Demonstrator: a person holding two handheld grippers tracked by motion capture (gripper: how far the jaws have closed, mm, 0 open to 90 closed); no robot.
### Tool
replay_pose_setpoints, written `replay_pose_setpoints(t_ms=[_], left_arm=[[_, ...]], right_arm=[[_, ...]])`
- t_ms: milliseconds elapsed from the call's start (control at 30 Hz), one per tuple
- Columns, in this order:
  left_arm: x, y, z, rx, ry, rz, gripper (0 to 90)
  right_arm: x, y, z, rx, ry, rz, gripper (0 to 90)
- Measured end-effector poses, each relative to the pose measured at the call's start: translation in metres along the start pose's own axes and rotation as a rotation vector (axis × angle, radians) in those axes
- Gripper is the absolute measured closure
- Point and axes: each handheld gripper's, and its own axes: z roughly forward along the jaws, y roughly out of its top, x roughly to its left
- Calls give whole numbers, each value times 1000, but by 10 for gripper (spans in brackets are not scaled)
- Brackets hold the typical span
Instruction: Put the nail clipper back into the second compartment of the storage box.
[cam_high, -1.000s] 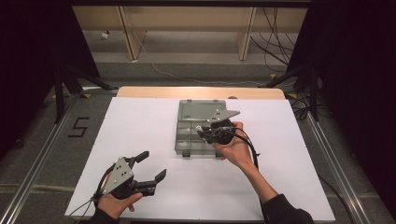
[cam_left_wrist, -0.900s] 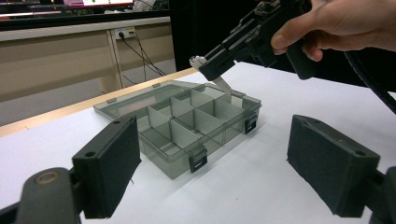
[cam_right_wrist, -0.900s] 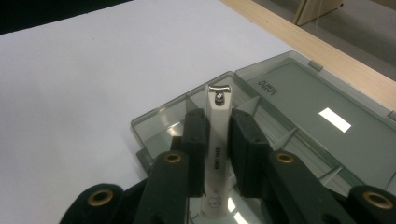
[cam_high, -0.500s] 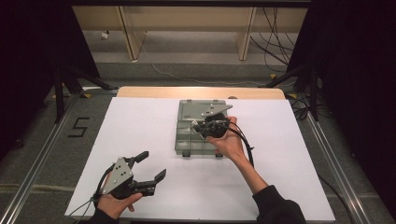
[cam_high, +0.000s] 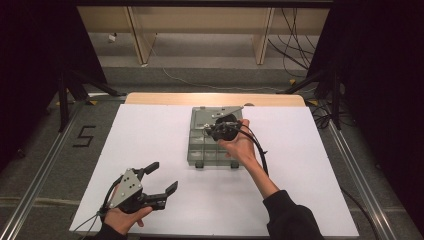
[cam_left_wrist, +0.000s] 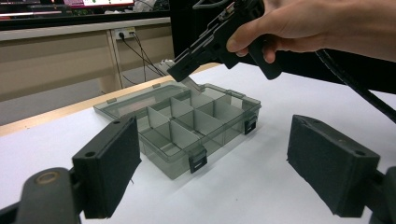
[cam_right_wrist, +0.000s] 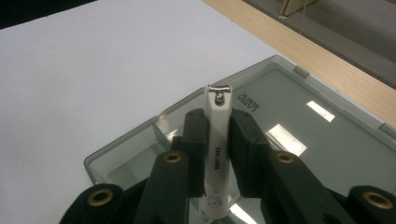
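While our right gripper (cam_right_wrist: 218, 154) clamps a white nail clipper with a metal tip (cam_right_wrist: 217, 140) over the open, smoke-grey clear plastic compartment box (cam_high: 200, 150) on the white table cover (cam_high: 150, 135), the pick-up looks done. Lowering it into a cell and letting go remain, we judge. Our left gripper (cam_high: 157, 177) rests near the front edge, jaws spread, empty.

My right hand (cam_high: 239, 144) and my right claw (cam_high: 220, 131) cover part of the clear box (cam_high: 202, 150) from above, so I cannot see those little rooms. The low end of the nail clipper (cam_right_wrist: 217, 154) is squeezed between my right claw's jaws and runs off the bottom edge. The tiny words on the box lid (cam_right_wrist: 299, 140) are too small to read.
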Motion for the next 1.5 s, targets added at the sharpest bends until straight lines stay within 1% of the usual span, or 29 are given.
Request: replay_pose_setpoints(t_ms=[100, 133, 167, 200, 300, 333, 367, 467, 500, 567, 700, 733, 833, 867, 900, 967, 1000, 1033, 1100, 1133, 1200, 1267, 1300, 1333, 1367, 1400, 1433, 1467, 1500], left_arm=[[-1, 0, 0, -1, -8, -6, 166], [0, 0, 0, -2, -8, -3, 166], [0, 0, 0, -4, -6, 8, 166], [0, 0, 0, -4, -7, 6, 166], [0, 0, 0, -4, -7, 5, 166], [0, 0, 0, -4, -7, 5, 166], [0, 0, 0, -4, -7, 4, 166], [0, 0, 0, -5, -8, 4, 166], [0, 0, 0, -5, -8, 4, 166], [0, 0, 0, -5, -7, 5, 166], [0, 1, 0, -6, -8, 4, 166], [0, 1, 0, -6, -8, 4, 166], [0, 1, 0, -6, -8, 4, 166], [0, 1, 0, -6, -8, 4, 166], [0, 1, 0, -6, -9, 4, 166], [0, 1, 0, -6, -9, 3, 166], [0, 1, 0, -6, -8, 4, 166], [0, 1, 0, -6, -8, 5, 166], [0, 1, 0, -6, -8, 4, 166], [0, 1, 0, -7, -9, 3, 166], [0, 1, 0, -6, -9, 2, 166], [0, 1, -1, -6, -9, 3, 166], [0, 1, 0, -6, -9, 3, 166], [0, 1, 0, -8, -9, 3, 166], [0, 0, 0, -5, -8, 3, 166], [0, 0, 0, -6, -9, 2, 166], [0, 1, 0, -6, -10, 3, 166], [0, 0, 0, -6, -9, 1, 166], [0, 0, 0, -4, -9, 2, 166]], right_arm=[[-2, 0, 5, -8, -15, -9, 772], [-2, 0, 6, 4, -9, 1, 772], [-1, 0, 10, -5, -28, 8, 772], [-3, 0, 9, 24, -10, 6, 772], [-4, 0, 16, 10, -29, 16, 772], [-4, 1, 16, 25, -23, 26, 772], [-5, 2, 20, 26, -30, 14, 772], [-5, 2, 26, 20, -45, 20, 772], [-6, 2, 25, 46, -32, 24, 772], [-7, 2, 28, 51, -24, 34, 772], [-6, 0, 34, 32, -43, 29, 771], [-6, 0, 35, 42, -36, 42, 772], [-7, -1, 38, 43, -40, 36, 771], [-8, -1, 37, 67, -32, 42, 771], [-8, -2, 38, 70, -35, 38, 772], [-8, -3, 41, 78, -36, 62, 771], [-8, -3, 41, 78, -36, 62, 771], [-9, -4, 42, 79, -43, 45, 771], [-10, -5, 44, 87, -42, 48, 771], [-9, -5, 46, 78, -42, 63, 771], [-10, -6, 47, 99, -36, 49, 771], [-10, -8, 49, 110, -36, 56, 768], [-11, -10, 51, 119, -21, 62, 703], [-11, -10, 51, 119, -21, 62, 703], [-10, -9, 51, 115, -42, 68, 645], [-10, -9, 51, 115, -42, 68, 645], [-9, -8, 51, 81, -40, 67, 603], [-9, -8, 51, 81, -40, 67, 603], [-8, -6, 47, 94, -41, 62, 568]])
